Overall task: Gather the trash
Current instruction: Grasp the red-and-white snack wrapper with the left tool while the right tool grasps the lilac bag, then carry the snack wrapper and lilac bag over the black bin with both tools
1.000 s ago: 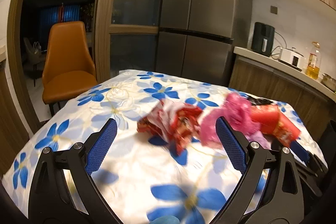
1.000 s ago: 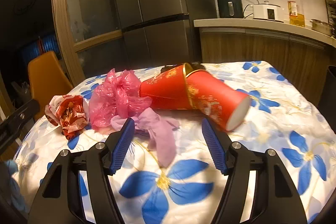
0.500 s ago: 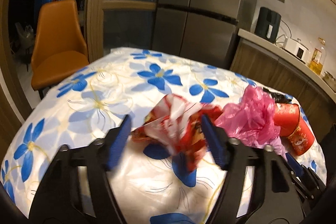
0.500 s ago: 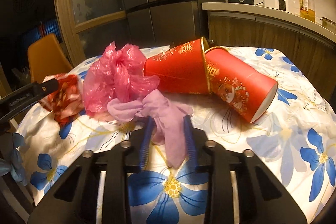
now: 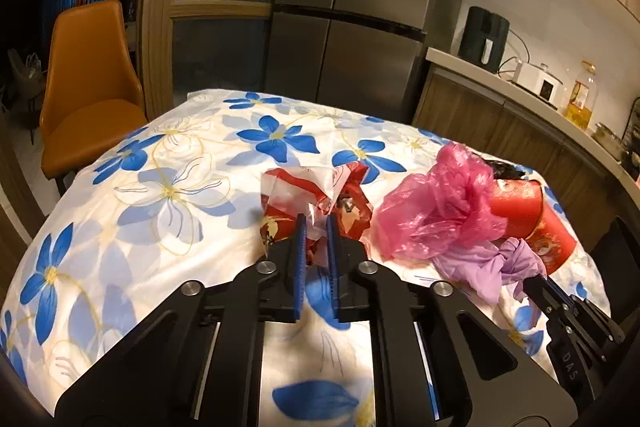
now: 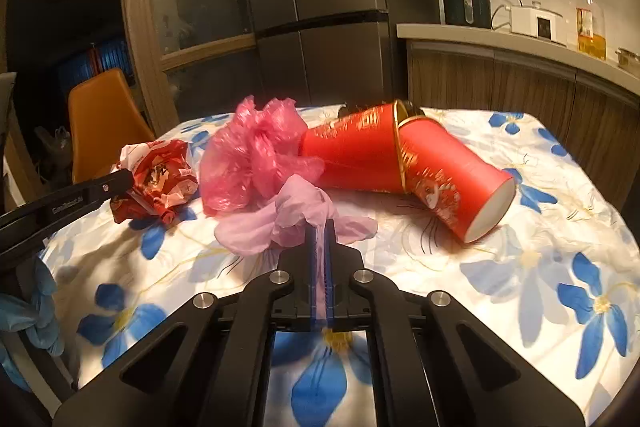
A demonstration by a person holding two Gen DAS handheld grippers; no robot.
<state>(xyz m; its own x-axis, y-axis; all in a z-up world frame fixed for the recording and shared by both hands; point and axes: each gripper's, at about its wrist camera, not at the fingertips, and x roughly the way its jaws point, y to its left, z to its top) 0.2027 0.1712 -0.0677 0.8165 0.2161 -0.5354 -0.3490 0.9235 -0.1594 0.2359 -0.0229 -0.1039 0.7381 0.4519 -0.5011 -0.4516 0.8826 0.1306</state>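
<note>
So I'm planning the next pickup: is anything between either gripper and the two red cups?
Yes. The right gripper, shut on the lilac bag, has that bag and the pink bag before the red cups. The left gripper, shut on the red wrapper, has wrapper and pink bag between.

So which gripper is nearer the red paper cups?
Right. The right gripper is clamped on the purple bag lying just in front of the red paper cups; the left gripper grips the crumpled wrapper, beyond the pink bag.
</note>
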